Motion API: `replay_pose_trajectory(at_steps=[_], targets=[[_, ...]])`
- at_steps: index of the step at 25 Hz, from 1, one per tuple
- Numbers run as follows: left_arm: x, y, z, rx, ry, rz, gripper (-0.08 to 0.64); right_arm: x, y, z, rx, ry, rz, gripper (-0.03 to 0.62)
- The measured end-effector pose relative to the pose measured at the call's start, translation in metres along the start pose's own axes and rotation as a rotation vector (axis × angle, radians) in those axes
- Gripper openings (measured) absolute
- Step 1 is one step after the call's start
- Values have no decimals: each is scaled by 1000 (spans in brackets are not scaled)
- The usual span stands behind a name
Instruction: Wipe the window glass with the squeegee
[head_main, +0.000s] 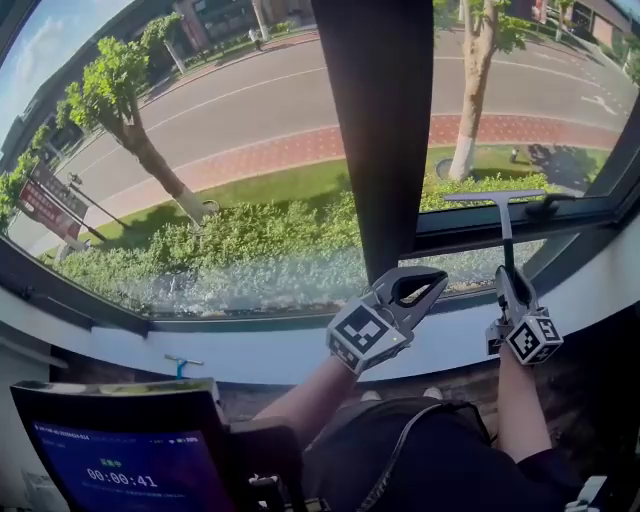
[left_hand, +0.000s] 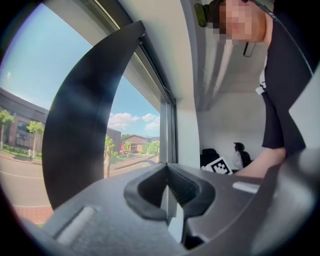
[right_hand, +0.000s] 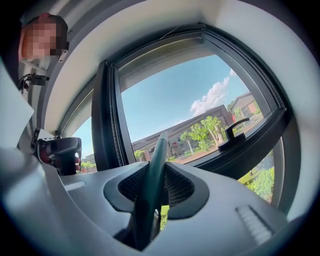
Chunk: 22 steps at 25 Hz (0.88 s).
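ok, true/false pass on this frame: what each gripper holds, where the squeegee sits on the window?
1. The right gripper is shut on the squeegee handle. True.
2. The left gripper holds a cloth. False: its jaws are together with nothing between them.
3. The squeegee blade is on the glass left of the mullion. False: it is to the right of the mullion, low on the right-hand pane, close to the window handle.
4. The squeegee blade lies roughly level, with the handle running down to the right gripper. True.
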<state>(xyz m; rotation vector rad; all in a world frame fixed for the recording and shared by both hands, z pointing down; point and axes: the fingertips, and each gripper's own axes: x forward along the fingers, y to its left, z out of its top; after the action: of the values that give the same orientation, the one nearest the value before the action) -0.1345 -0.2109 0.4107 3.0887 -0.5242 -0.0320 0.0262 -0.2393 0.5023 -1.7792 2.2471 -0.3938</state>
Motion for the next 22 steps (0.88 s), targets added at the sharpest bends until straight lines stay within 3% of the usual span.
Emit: replay_pose_trajectory(at_steps=[4, 12, 17, 22], targets=[[2, -5, -9, -20, -6, -65, 3, -21, 19, 33, -62, -68, -3, 101], [32, -63, 0, -30, -18, -248, 3, -85, 31, 103, -111, -198, -63, 101], [55, -101, 8, 7, -16, -276, 3, -129, 13, 127, -122, -248, -76, 101], [91, -136, 15, 26, -30, -270, 3, -163, -7, 146, -164, -244, -32, 101]])
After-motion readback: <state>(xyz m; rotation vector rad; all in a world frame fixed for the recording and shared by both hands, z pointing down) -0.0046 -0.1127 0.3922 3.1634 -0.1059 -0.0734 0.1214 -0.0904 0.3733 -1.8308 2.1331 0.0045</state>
